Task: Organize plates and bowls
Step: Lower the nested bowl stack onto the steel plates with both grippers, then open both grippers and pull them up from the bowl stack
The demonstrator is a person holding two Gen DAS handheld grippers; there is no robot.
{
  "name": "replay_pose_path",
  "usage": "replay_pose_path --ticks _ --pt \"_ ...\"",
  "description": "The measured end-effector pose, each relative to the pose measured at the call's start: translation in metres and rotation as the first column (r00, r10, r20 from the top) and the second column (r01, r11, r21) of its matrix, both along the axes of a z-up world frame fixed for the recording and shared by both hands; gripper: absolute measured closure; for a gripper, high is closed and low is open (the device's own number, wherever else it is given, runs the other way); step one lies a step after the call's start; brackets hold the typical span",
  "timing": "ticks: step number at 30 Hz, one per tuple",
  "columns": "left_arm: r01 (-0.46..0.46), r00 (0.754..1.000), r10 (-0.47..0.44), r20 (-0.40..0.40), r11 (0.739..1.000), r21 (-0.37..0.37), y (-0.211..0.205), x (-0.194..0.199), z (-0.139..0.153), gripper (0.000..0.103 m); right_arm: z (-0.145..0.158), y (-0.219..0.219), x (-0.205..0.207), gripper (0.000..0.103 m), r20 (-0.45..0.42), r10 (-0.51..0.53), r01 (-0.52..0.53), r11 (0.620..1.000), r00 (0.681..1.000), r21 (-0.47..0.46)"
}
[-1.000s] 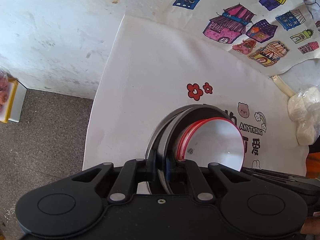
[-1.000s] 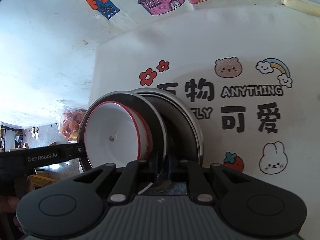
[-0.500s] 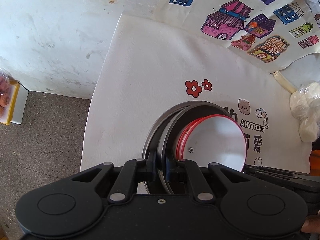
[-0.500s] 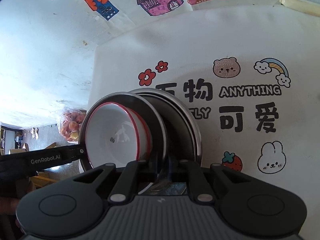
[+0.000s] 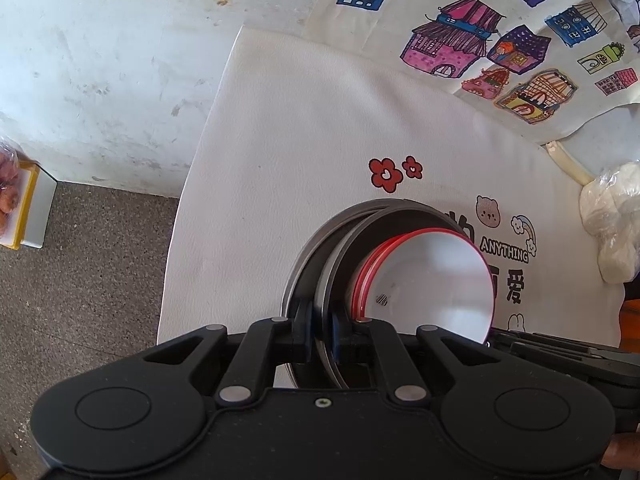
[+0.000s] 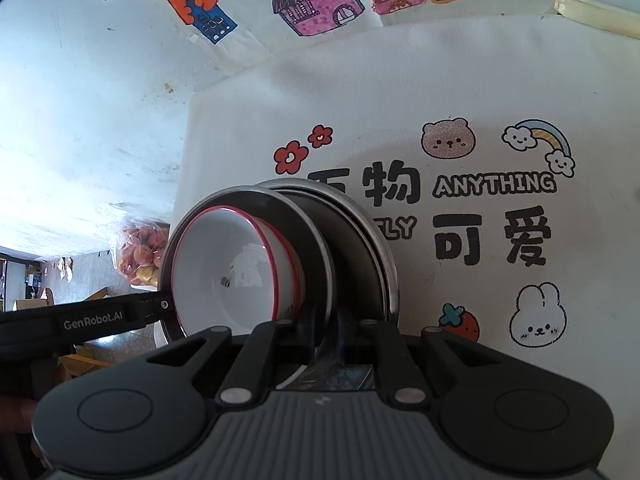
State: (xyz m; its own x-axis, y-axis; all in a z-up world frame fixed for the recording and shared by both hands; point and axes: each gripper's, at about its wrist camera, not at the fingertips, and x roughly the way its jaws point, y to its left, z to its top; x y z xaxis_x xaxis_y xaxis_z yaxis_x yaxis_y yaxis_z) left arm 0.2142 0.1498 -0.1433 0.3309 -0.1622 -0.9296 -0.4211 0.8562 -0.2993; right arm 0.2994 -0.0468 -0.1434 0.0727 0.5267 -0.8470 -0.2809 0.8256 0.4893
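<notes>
A steel plate [image 5: 344,248] carries white bowls with red rims [image 5: 436,280] stacked in it. My left gripper [image 5: 320,336] is shut on this plate's left rim. My right gripper [image 6: 326,334] is shut on the plate's [image 6: 316,236] opposite rim, with the white bowls [image 6: 232,268] seen to its left. The plate is held just above a second steel plate [image 5: 308,248], also in the right wrist view [image 6: 372,232], which lies on the white printed tablecloth [image 5: 300,140].
A white plastic bag [image 5: 612,216] lies at the table's right. The table's left edge [image 5: 188,216] drops to a grey floor. A bag of fruit [image 6: 138,254] sits on the floor. A drawing of coloured houses [image 5: 500,40] hangs on the wall behind.
The held plate with its bowls has shifted slightly relative to the lower plate. Both grippers keep their grip.
</notes>
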Motion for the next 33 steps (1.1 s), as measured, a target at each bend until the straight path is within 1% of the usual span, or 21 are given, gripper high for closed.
replay_pose_path --ticks 16,20,24,28,29,30,32,33 --pt "-0.007 1.000 0.007 0.014 1.000 0.012 0.002 0.001 0.004 0.095 0.001 -0.004 0.000 0.089 0.013 -0.022 0.022 1.000 1.000 0.010" --pt "-0.019 1.000 0.019 0.018 1.000 0.022 0.002 0.000 0.005 0.089 0.003 -0.004 -0.002 0.089 0.031 -0.016 0.016 1.000 0.999 0.002" --pt "-0.030 0.999 0.029 0.023 0.999 0.026 0.003 -0.002 0.007 0.088 0.009 -0.004 -0.005 0.089 0.063 -0.014 0.014 1.000 0.998 -0.005" --pt "-0.042 0.999 0.040 0.028 0.998 0.040 0.001 -0.005 0.009 0.085 0.012 -0.008 -0.006 0.081 0.084 -0.020 0.021 1.000 0.996 -0.011" --pt "-0.048 0.998 0.046 0.030 0.998 0.047 0.000 -0.005 0.010 0.078 0.013 -0.009 -0.006 0.078 0.087 -0.024 0.025 1.000 0.996 -0.012" --pt "-0.056 0.998 0.055 0.024 0.996 0.071 0.000 -0.006 0.011 0.064 0.014 -0.010 -0.007 0.077 0.093 -0.031 0.033 0.999 0.995 -0.015" --pt "-0.067 0.998 0.065 0.019 0.991 0.119 -0.001 -0.008 0.012 0.053 0.017 -0.013 -0.009 0.072 0.108 -0.043 0.044 0.999 0.993 -0.013" --pt "-0.072 0.997 0.069 0.027 0.990 0.119 0.000 -0.011 0.013 0.052 0.018 -0.015 -0.010 0.072 0.115 -0.048 0.050 0.999 0.992 -0.010"
